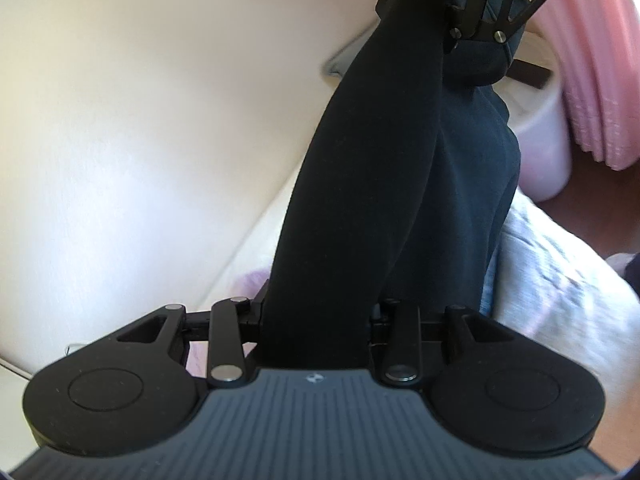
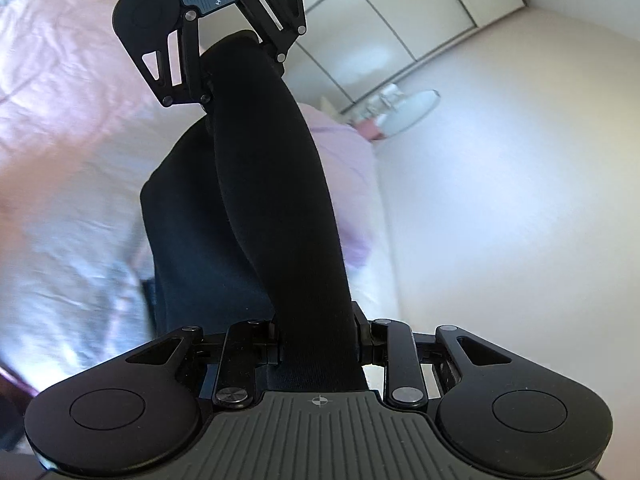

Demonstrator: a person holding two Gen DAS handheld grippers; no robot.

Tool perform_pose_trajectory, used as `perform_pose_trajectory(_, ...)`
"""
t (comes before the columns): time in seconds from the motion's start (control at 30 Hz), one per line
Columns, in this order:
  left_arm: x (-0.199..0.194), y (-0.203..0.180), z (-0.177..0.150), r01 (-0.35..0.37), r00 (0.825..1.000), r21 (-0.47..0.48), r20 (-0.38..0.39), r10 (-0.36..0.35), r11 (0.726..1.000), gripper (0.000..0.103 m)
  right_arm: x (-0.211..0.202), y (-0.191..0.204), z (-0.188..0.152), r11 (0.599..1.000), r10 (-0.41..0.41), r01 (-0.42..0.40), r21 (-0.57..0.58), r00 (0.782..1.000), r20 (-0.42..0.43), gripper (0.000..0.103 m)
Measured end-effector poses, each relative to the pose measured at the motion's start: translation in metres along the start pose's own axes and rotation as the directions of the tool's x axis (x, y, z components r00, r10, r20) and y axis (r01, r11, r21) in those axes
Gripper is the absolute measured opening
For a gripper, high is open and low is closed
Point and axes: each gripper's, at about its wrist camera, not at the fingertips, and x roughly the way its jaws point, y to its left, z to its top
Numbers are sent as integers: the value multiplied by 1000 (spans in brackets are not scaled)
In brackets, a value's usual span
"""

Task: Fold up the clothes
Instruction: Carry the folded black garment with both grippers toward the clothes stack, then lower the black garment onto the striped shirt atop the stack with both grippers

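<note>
Left gripper (image 1: 316, 320) pinches one end of the dark garment (image 1: 380, 184); right gripper (image 2: 318, 346) pinches the other end. Garment's stretched between them in the air, rest hanging over the bed (image 2: 60, 128). Keep both ends level & taut, then lower flat before folding.

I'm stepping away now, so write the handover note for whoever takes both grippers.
Left gripper: shut on one end of the dark garment.
Right gripper: shut on the other end of the same garment, which is bunched between its fingers.
The garment hangs stretched between the two grippers, lifted above the pale pink bedding, with a loose fold drooping beside the taut part.
Done: garment picked up and held at both ends.
Left: no neat fold shows yet; likely lay it on the bedding, fold and smooth it.
</note>
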Motion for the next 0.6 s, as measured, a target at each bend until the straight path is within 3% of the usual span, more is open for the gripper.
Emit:
perform_pose_trajectory(0.2, 111, 59, 23, -65, 997, -35, -52, 63, 997, 36, 96, -89, -35, 999, -10, 12, -42, 999, 46, 27)
perform_pose_trajectory(0.33, 172, 79, 29, -187, 982, -32, -44, 186, 982, 36, 172, -138, -53, 995, -45, 52, -88, 996, 73, 27)
perform_pose_trajectory(0.4, 199, 62, 18, -232, 973, -18, -14, 232, 973, 36, 203, -142, -62, 986, -110, 121, -111, 989, 102, 27)
perform_pose_trajectory(0.43, 214, 42, 11, -221, 975, -16, -12, 220, 975, 36, 215, -142, -68, 984, -132, 143, -104, 985, 114, 27)
perform_pose_trajectory(0.53, 260, -31, -17, -153, 988, 0, -30, 153, 988, 36, 247, -94, -103, 990, -111, 119, -78, 988, 106, 28)
perform_pose_trajectory(0.6, 281, -86, -40, -107, 993, 30, -54, 108, 994, 37, 274, -36, -128, 992, -53, 62, -106, 995, 83, 27)
